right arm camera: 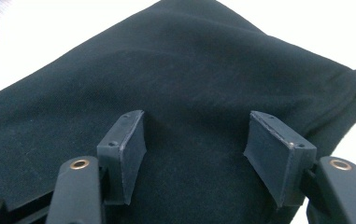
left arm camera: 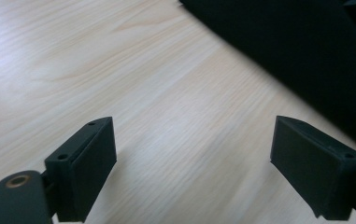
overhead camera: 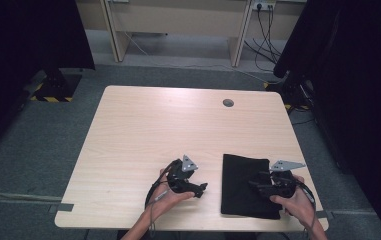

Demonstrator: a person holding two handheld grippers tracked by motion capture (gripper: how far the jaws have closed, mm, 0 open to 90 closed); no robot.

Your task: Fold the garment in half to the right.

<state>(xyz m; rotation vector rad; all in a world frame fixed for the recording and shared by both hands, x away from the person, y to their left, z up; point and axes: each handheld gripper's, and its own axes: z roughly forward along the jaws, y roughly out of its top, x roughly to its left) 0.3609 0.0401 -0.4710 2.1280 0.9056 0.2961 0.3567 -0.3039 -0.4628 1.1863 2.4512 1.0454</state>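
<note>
Left gripper (overhead camera: pixel 201 189) near the tabletop's (overhead camera: pixel 143 130) front edge, jaws spread, empty, aimed at the cloth. Folded black cloth (overhead camera: pixel 243 185) flat by the front-right corner. Right gripper (overhead camera: pixel 254 185) over it, jaws apart, nothing pinched. Folding looks finished; perhaps only tidying left.

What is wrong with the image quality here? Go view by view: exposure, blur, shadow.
High view: even, soft light, sharp enough, dark curtains at both sides nearly black. Left gripper view: wood grain smeared by blur, the black cloth a featureless dark mass, faint shadows under the open left gripper. Right gripper view: table blown out to white, cloth folds readable between the open right gripper jaws.
</note>
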